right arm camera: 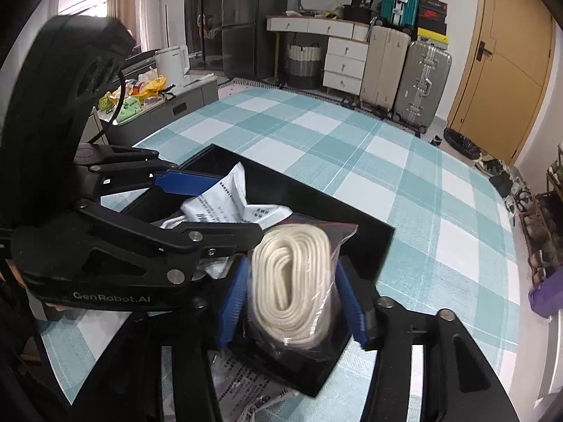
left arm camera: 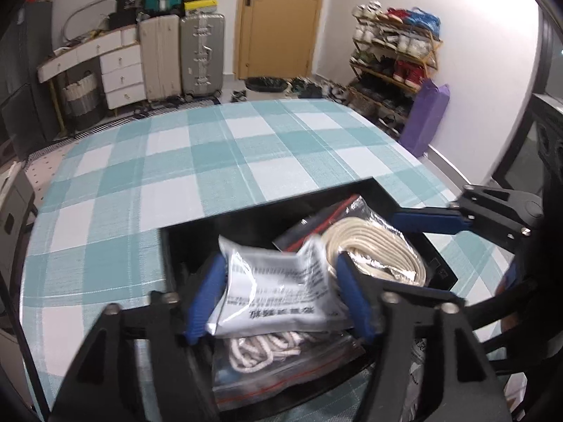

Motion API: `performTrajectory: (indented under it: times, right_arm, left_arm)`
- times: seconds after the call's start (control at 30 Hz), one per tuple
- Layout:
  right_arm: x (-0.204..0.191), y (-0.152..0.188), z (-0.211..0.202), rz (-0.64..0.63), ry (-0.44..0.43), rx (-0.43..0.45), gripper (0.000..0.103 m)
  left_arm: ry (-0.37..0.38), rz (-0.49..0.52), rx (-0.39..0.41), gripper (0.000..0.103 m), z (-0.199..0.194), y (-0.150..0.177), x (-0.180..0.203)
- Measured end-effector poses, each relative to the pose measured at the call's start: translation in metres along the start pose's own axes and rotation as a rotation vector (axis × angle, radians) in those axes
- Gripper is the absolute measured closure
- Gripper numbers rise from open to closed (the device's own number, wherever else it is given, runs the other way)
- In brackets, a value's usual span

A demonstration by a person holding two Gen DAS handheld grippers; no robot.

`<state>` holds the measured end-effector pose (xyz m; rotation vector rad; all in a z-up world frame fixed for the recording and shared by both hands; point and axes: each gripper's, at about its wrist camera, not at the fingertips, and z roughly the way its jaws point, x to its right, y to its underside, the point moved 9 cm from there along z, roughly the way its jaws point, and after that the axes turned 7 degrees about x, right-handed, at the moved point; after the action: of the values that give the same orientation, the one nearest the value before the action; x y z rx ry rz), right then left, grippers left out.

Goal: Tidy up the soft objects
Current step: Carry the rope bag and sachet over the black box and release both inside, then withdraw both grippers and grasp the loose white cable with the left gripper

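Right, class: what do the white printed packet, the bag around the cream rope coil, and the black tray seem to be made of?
White printed packet: probably thin plastic film, semi-glossy; it crinkles and shines between the left tool fingers.
Bag: clear glossy plastic with a red zip strip; the cream rope coil, seemingly braided cord, shows through.
Black tray: rigid and smooth, likely plastic; it is hard to tell.

"GenRobot.AI" stands in pale letters on the black body of the left gripper (right arm camera: 207, 207), at nine o'clock from the rope coil. The white packet (left arm camera: 278, 292) carries printed Chinese lines, too blurred to read.
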<state>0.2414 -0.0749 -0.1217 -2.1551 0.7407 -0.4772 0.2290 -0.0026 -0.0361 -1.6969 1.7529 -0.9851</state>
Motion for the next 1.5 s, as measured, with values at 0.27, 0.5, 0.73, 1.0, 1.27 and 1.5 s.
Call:
performTrajectory:
  times: [0.27,0.5,0.73,1.0,1.27,1.5]
  right_arm:
    - [0.014,0.004,-0.04,0.053,0.077,0.079,0.01]
    - [0.015,0.021,-0.069,0.124,0.1,0.123,0.001]
    - [0.006,0.036,-0.091,0.153,0.095,0.149,0.001]
    - [0.001,0.046,-0.103,0.176,0.074,0.159,0.001]
    - [-0.003,0.055,-0.106,0.173,0.07,0.145,0.001]
    - [-0.008,0.062,-0.105,0.144,0.066,0.113,0.001]
  left_arm:
    - [-0.035,-0.026,0.056,0.002,-0.03,0.001,-0.006]
    - [-0.03,-0.046,0.075,0.0,-0.054,0.017,-0.003]
    - [-0.027,-0.025,0.075,0.0,-0.071,0.034,0.012]
    - [-0.011,-0.002,0.065,0.0,-0.081,0.049,0.03]
    - [0.024,0.012,0.04,0.0,-0.084,0.066,0.045]
    - [0.058,0.02,0.004,0.0,-0.08,0.087,0.059]
